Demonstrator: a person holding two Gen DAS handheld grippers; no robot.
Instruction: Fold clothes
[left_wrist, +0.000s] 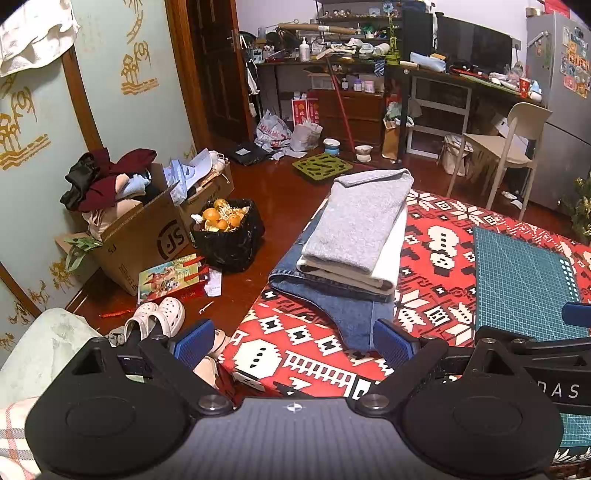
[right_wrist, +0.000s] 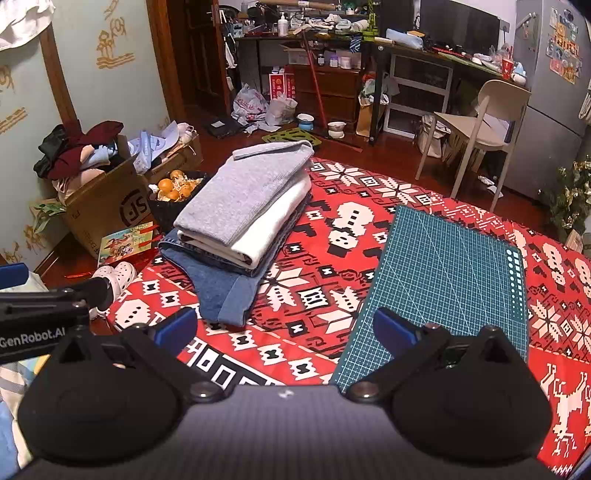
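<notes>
Left wrist view: left gripper (left_wrist: 293, 343) hanging with jaws wide apart, empty, low over the near left edge of the red-and-white patterned bed cover (left_wrist: 306, 350). Ahead, one stack of three folded garments: grey knit top (left_wrist: 360, 225) uppermost, cream folded piece (left_wrist: 388, 254) under it, blue denim jeans (left_wrist: 332, 299) at the bottom, one leg end poking out toward the near side. Stack sitting right at the cover's left edge; a careless nudge or a tug on that loose denim end likely to tip it onto the floor. One green gridded cutting mat (left_wrist: 524, 280) to the right, bare. One brown cardboard box heaped with loose clothes (left_wrist: 129, 221) on the floor, far left.

Right wrist view: right gripper (right_wrist: 286, 330) also spread open, holding nothing, near the mat's (right_wrist: 450, 273) near left corner. Same three-piece stack (right_wrist: 247, 206) to the far left. Other gripper's body close by on the left; crowding could cause a knock. Fits either a finished pile or a pause before more from the box.
</notes>
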